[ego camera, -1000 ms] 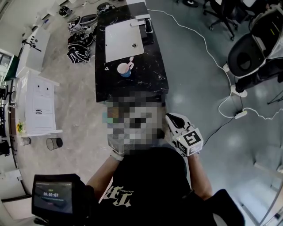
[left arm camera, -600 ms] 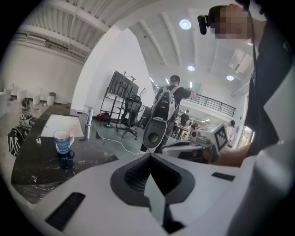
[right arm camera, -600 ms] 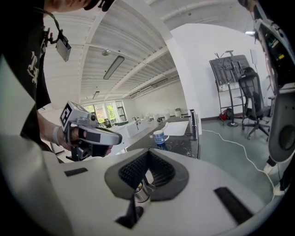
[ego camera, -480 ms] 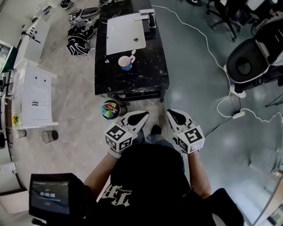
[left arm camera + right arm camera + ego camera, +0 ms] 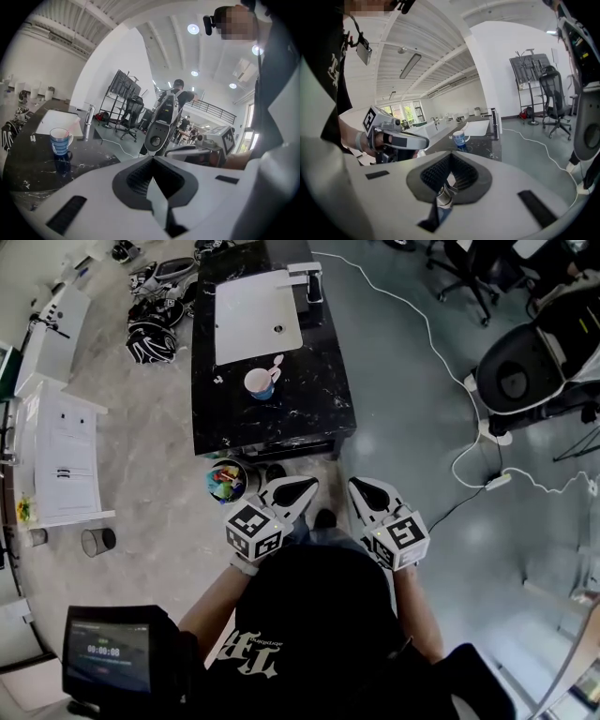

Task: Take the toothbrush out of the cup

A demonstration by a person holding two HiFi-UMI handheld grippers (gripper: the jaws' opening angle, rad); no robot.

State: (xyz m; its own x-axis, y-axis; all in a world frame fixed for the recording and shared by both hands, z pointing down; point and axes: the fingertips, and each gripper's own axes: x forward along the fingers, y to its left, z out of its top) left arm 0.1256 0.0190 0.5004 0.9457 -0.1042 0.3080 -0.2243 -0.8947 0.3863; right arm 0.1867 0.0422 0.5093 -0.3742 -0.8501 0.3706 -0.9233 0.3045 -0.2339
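Note:
A white cup with blue bands [image 5: 261, 383] stands on the black marble table [image 5: 309, 399], and a pale toothbrush [image 5: 276, 364] leans out of it toward the sink. The cup also shows small and far off in the left gripper view [image 5: 60, 141] and the right gripper view [image 5: 460, 139]. My left gripper [image 5: 292, 491] and right gripper [image 5: 364, 489] are side by side close to the person's body, short of the table's near edge. Each one's jaws meet with nothing between them, as seen in the left [image 5: 152, 161] and right [image 5: 450, 158] gripper views.
A white sink basin [image 5: 255, 317] with a faucet [image 5: 307, 276] fills the table's far half. A bin of colourful items [image 5: 225, 480] sits by the table's near left corner. Helmets [image 5: 150, 338], a white cabinet [image 5: 64, 460], office chairs [image 5: 520, 376] and a floor cable [image 5: 441, 343] surround it.
The head view has shifted a little, so the table sits slightly more to the left. Both grippers hold about the same place near the body. The cup and toothbrush stay put.

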